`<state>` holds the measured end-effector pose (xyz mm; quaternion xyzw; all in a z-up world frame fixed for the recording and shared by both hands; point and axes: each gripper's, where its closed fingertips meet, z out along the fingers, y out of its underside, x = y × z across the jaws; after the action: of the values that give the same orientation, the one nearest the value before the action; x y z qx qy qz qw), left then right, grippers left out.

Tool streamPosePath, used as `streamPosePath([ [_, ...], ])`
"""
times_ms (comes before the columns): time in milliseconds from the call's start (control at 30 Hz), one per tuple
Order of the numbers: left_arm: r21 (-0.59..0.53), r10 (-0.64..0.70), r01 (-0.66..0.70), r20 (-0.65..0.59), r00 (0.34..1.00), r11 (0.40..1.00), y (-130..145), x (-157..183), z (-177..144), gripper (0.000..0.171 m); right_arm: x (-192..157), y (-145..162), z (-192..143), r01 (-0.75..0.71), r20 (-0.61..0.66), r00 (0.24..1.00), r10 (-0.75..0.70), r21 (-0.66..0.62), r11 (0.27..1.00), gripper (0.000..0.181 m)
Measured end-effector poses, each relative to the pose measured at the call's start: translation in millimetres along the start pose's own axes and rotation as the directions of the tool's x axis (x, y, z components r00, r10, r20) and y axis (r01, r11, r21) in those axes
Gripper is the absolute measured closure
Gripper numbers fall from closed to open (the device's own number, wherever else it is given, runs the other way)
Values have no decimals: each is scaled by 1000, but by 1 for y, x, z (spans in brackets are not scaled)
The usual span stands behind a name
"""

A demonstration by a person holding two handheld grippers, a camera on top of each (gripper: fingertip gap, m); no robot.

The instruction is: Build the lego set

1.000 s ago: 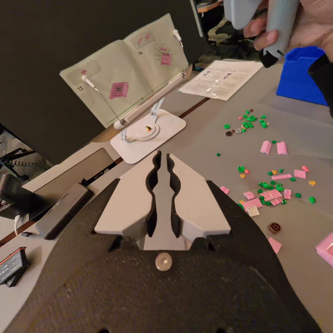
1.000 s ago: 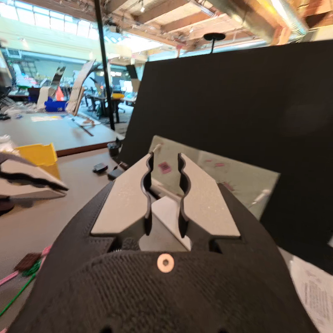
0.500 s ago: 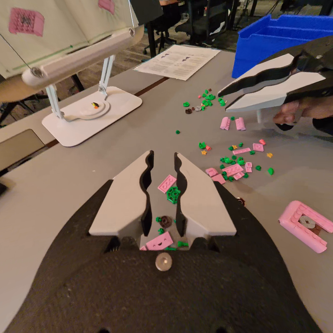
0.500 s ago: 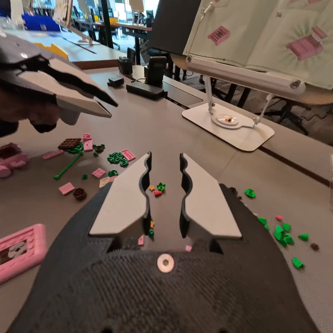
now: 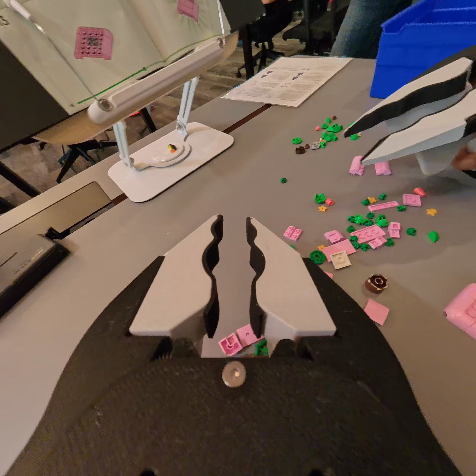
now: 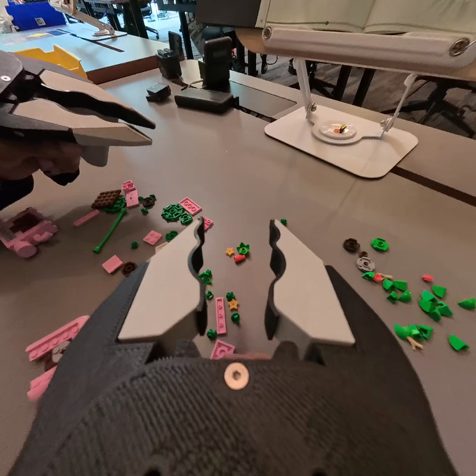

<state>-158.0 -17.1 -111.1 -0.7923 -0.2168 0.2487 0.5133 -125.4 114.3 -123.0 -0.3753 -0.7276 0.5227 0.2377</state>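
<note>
Loose lego pieces lie scattered on the grey table (image 5: 180, 231): pink plates (image 5: 367, 234), small green pieces (image 6: 432, 306) and a brown plate (image 6: 106, 198). A pink frame-shaped build (image 6: 55, 338) lies at the lower left of the right wrist view and also shows in the left wrist view (image 5: 463, 309). Another pink and brown build (image 6: 25, 231) sits beside it. My left gripper (image 5: 234, 218) is open with a narrow gap, empty, above bare table. My right gripper (image 6: 236, 221) is open wide and empty, above small green, yellow and pink pieces (image 6: 239, 253).
An open instruction booklet (image 5: 103, 38) rests on a white stand (image 5: 201, 154) at the back. A blue bin (image 5: 425, 46) and a printed sheet (image 5: 288, 79) lie far right. Black devices (image 6: 203, 99) sit at the back left, with a yellow bin (image 6: 61, 59) behind them. The brown plate (image 6: 106, 198) lies around 12 centimeters away from my left fingertips.
Both grippers have come down from a raised pose towards the pieces on the table. The right gripper's jaws have spread wider. The left view has swung slightly left.
</note>
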Motion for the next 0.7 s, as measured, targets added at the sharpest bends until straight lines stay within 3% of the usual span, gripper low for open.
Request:
streamPosePath([
  [33, 9, -19, 18, 8, 1000, 1000, -1, -6, -3, 156, 4, -2, -2, 10, -23, 1000, -10, 12, 1000, 136],
  [100, 44, -86, 84, 32, 996, 995, -5, -22, -11, 169, 20, -10, -8, 24, -116, 993, -18, 52, 998, 177],
  [133, 61, -125, 122, 47, 991, 991, -6, -31, -15, 171, 27, -14, -11, 24, -153, 988, -12, 74, 997, 181],
  [367, 73, -212, 207, 60, 975, 976, 5, -57, -27, 171, 35, -20, -16, -115, -102, 987, 126, 109, 987, 181],
  [700, 43, -113, 114, -20, 993, 993, 5, -28, -19, 171, 19, -19, -15, -22, -34, 999, 25, 83, 996, 181],
])
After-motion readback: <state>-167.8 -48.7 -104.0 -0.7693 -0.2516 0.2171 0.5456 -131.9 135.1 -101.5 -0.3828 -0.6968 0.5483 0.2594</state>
